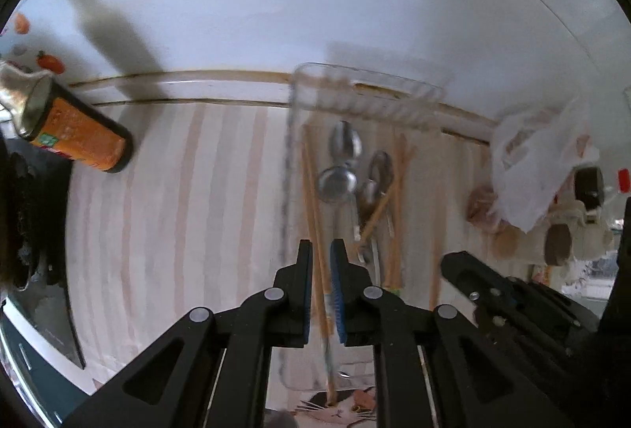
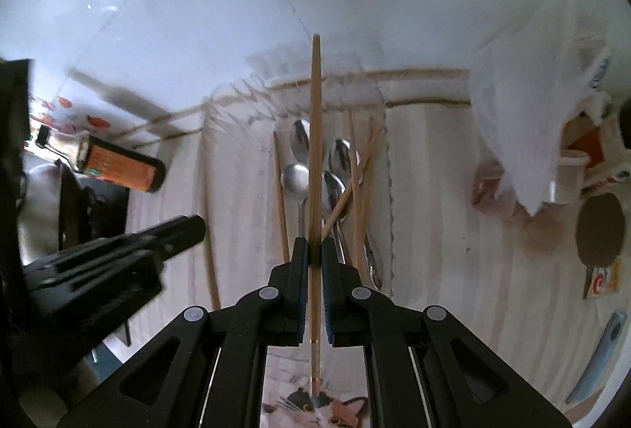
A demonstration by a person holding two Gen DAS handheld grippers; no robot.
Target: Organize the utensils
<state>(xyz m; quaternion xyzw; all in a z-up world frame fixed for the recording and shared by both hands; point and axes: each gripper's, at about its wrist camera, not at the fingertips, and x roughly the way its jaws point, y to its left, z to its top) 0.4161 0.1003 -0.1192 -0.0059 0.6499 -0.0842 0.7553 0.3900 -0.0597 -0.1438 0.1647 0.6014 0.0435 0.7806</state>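
Observation:
A clear plastic tray (image 1: 299,88) (image 2: 388,167) stands on the striped cloth against the wall. It holds several metal spoons (image 1: 337,183) (image 2: 295,179) and wooden chopsticks (image 1: 396,207) (image 2: 357,191). My right gripper (image 2: 314,244) is shut on a single wooden chopstick (image 2: 315,136), held lengthwise above the tray and pointing at the wall. My left gripper (image 1: 321,248) hovers over the tray's near left side, jaws slightly apart, nothing gripped; chopsticks in the tray show through the gap. The left gripper also shows in the right wrist view (image 2: 185,227).
An orange cylindrical canister (image 1: 79,136) (image 2: 122,167) lies on its side at the left. A white plastic bag (image 1: 540,159) (image 2: 516,120) and cartons crowd the right side. A dark stove top (image 1: 35,230) is at far left. The right gripper's body (image 1: 512,301) sits close by.

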